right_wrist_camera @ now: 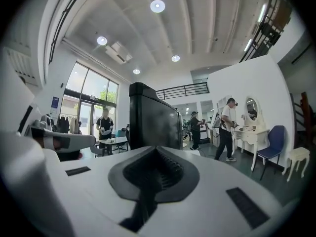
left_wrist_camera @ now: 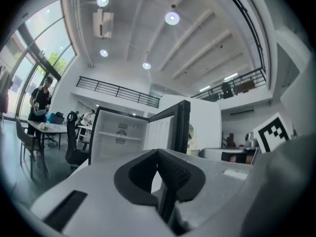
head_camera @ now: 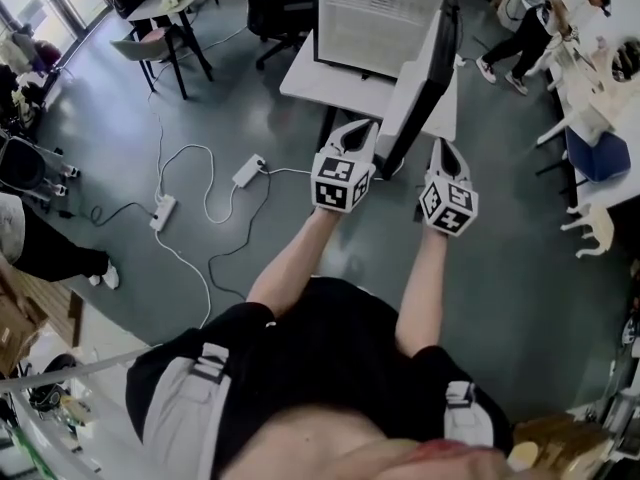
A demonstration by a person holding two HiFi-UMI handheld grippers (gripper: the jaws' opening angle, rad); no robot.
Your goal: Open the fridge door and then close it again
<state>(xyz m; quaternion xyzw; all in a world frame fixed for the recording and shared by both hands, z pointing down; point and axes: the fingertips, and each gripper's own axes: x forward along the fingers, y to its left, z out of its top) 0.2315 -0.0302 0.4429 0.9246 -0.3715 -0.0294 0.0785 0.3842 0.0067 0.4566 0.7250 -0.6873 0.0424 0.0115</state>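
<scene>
- Fridge (head_camera: 372, 18) straight ahead of the person, standing upright with its long axis vertical. Its white inside, with one shelf visible, faces them.
- Its single door (head_camera: 425, 73) is swung wide, about square to the cabinet front. It is hinged on the right as the head view shows it, and the free edge points back towards the person.
- The door is tall and thin and reads almost edge-on from above. The pale inner lining is on the left and the dark outer face on the right.
- Two grippers are held level in front of the person, each carrying one marker cube.
- The left gripper (head_camera: 352, 138) sits just beside the door's free edge on the lining side. Its jaws are pressed together with nothing in them.
- The right gripper (head_camera: 445, 153) is on the dark-face side. Its jaws are likewise closed and empty, and the black door panel fills the middle of the right gripper view.
- The fridge appears to rest on a white table top (head_camera: 320, 78) with dark legs.
- The grey floor (head_camera: 250, 88) carries loose white cables and two power strips (head_camera: 248, 171).
- One black office chair (head_camera: 275, 8) stands to the left, with one blue chair (head_camera: 600, 153) and one white stool (head_camera: 590, 228) to the right.
- The room is a tall hall with round ceiling lights, a railed mezzanine and big windows. Several people stand at desks further off.
</scene>
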